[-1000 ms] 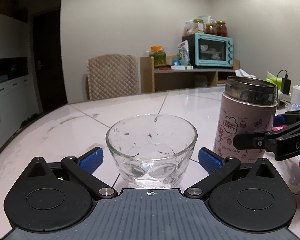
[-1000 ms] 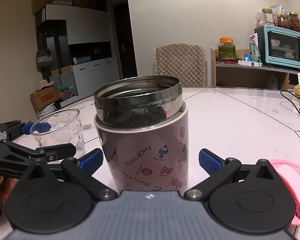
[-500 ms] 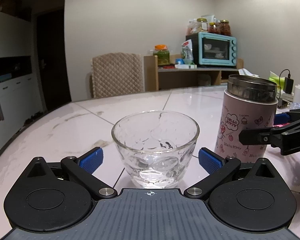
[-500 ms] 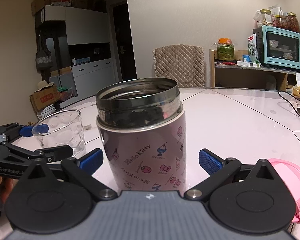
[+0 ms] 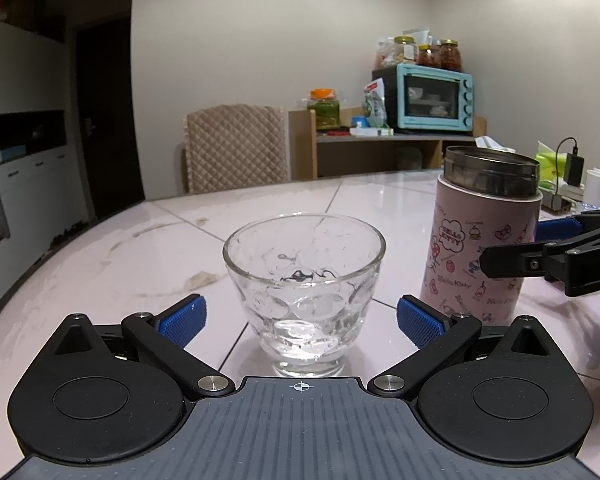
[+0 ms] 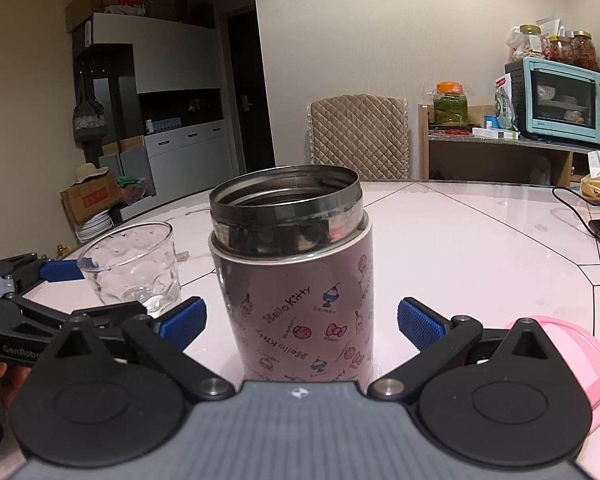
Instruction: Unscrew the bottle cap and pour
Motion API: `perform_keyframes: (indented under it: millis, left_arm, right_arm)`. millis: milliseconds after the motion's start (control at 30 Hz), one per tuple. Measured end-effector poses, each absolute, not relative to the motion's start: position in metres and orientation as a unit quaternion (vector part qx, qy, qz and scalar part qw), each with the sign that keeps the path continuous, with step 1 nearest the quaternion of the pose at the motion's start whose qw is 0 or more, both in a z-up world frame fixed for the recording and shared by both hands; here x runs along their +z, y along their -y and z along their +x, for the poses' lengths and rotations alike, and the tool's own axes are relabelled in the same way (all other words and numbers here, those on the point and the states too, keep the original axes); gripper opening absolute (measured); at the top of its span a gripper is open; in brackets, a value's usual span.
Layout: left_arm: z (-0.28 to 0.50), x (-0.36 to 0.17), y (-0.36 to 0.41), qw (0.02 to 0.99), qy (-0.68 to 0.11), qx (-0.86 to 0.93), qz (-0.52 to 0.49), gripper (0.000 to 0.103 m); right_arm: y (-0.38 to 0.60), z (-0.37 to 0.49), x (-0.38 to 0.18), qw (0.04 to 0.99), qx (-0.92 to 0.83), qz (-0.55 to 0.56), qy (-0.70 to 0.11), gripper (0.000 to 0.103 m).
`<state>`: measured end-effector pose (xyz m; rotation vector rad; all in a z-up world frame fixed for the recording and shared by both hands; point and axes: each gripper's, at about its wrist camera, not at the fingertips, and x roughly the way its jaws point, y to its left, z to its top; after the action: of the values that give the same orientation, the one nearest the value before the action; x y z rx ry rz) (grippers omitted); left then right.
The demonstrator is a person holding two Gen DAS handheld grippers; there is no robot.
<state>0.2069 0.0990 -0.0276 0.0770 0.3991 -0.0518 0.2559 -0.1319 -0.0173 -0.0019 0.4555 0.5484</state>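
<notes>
The right gripper (image 6: 300,320) is standing spread wide around the pink cartoon-printed steel flask (image 6: 296,280), apparently not touching it. The flask is sitting uncapped on the pale marble table (image 6: 460,240). Left of the flask, the left gripper (image 5: 300,316) is bracketing the clear dimpled glass tumbler (image 5: 304,292), fingers apart. Right of the flask, a pink lid (image 6: 596,360) is lying.

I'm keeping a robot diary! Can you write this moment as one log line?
cap: off, on table | bottle: open, upright | glass: upright | left gripper: open around glass | right gripper: open around bottle
</notes>
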Motion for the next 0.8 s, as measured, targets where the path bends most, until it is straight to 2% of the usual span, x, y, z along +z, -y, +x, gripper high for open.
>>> perform_keyframes:
  millis: [800]
  left_arm:
    - [0.179,-0.028,-0.089,0.979,-0.201,-0.017,0.037,0.103]
  right_arm:
    - [0.139,0.229,-0.009,0.939,0.27,0.003,-0.214,0.103]
